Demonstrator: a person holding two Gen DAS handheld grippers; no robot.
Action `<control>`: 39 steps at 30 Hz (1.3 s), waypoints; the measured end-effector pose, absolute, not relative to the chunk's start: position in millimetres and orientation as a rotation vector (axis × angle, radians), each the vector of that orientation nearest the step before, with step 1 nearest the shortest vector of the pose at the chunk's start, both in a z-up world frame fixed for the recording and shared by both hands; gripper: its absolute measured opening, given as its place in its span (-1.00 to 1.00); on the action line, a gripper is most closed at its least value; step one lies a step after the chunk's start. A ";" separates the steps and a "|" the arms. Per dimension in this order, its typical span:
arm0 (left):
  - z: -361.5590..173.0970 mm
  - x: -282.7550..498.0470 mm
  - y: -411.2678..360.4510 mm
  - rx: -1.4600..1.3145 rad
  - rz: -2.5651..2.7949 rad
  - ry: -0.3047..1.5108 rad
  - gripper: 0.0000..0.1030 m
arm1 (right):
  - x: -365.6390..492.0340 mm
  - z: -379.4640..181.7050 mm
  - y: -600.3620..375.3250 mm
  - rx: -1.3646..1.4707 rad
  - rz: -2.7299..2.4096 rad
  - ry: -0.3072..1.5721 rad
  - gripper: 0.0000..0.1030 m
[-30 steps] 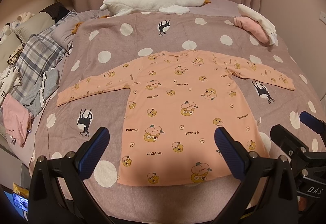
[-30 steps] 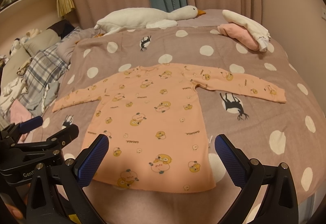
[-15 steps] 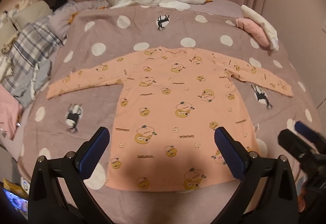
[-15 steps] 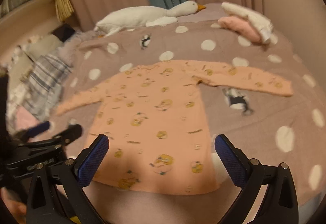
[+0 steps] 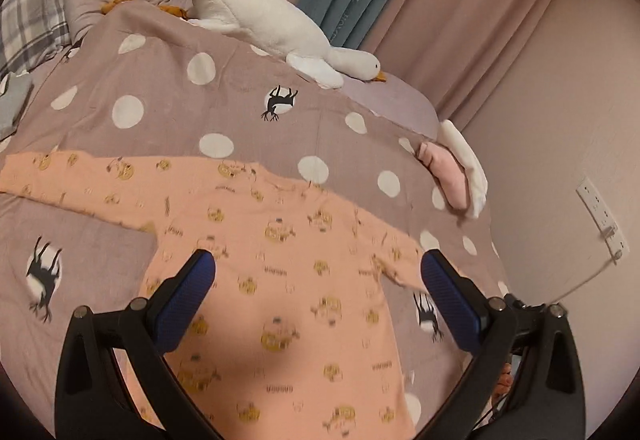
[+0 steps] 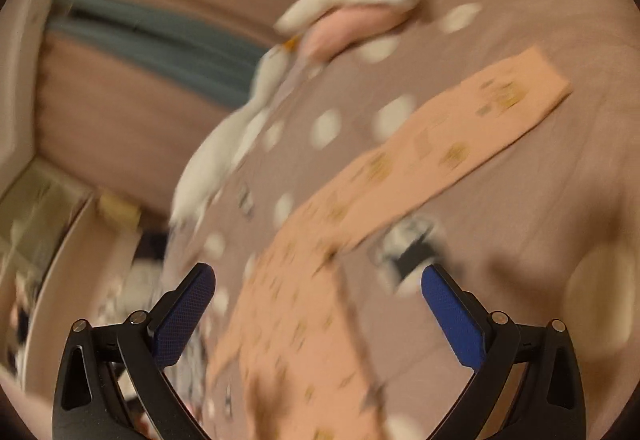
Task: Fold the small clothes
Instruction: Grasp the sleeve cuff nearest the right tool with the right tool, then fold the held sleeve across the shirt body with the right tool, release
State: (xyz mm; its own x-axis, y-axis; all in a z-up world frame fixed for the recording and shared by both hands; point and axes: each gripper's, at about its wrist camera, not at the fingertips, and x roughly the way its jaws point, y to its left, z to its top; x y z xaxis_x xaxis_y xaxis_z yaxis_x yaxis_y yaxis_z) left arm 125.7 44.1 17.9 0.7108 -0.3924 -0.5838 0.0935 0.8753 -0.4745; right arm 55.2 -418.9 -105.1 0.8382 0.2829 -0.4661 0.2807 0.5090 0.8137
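Left tool [image 5: 318, 280] spread over peach shirt [image 5: 280, 280] | right tool [image 6: 318, 292] spread (blurred), sleeve cuff [image 6: 532, 80] visible only here

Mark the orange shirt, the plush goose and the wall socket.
orange shirt [image 5: 288, 304]: left wrist view, middle of the chest panel.
plush goose [image 5: 260, 12]: left wrist view, middle of the white body.
wall socket [image 5: 600, 216]: left wrist view, centre of the white plate.
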 end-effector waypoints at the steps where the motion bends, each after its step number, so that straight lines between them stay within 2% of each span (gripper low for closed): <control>1: 15.2 134.9 44.6 -0.447 -0.280 0.744 1.00 | 61.0 -113.8 -431.6 1.085 -0.027 0.608 1.00; 3: 5.9 152.0 46.2 -0.462 -0.268 0.766 1.00 | 69.8 -128.9 -446.1 1.120 -0.077 0.625 0.99; 8: -28.8 183.8 46.2 -0.467 -0.211 0.832 0.99 | 89.8 -159.8 -480.3 1.162 -0.186 0.635 0.71; 13: -69.2 207.2 45.9 -0.467 -0.150 0.912 0.99 | 97.3 -161.3 -504.2 1.217 -0.231 0.529 0.57; 15: -82.4 211.0 49.7 -0.492 -0.138 0.940 0.99 | 99.5 -163.2 -510.9 1.223 -0.256 0.515 0.32; 17: -91.7 210.8 55.1 -0.503 -0.126 0.962 0.99 | 100.1 -173.0 -519.7 1.248 -0.298 0.524 -0.31; 18: -95.3 209.5 58.8 -0.503 -0.116 0.970 0.99 | 100.8 -178.5 -523.5 1.255 -0.311 0.530 -0.48; 19: -97.7 207.8 63.2 -0.501 -0.105 0.975 0.98 | 100.0 -182.2 -525.2 1.254 -0.328 0.541 -0.73; 20: -99.3 206.6 66.6 -0.500 -0.095 0.980 0.98 | 98.6 -180.9 -524.4 1.242 -0.338 0.551 -0.81; 23: -97.5 200.7 81.9 -0.497 -0.065 0.969 0.98 | 101.9 -158.9 -513.5 1.133 -0.331 0.565 -0.89; 29: -86.4 191.2 111.4 -0.477 -0.015 0.937 0.98 | 142.8 -60.9 -445.1 0.785 -0.259 0.609 -0.90; 34: -84.7 186.3 137.0 -0.511 0.003 0.932 0.98 | 199.5 16.9 -330.2 0.499 -0.152 0.631 -0.90; 39: -87.1 174.1 171.1 -0.559 0.028 0.919 0.99 | 241.6 32.0 -186.6 0.224 -0.028 0.669 -0.90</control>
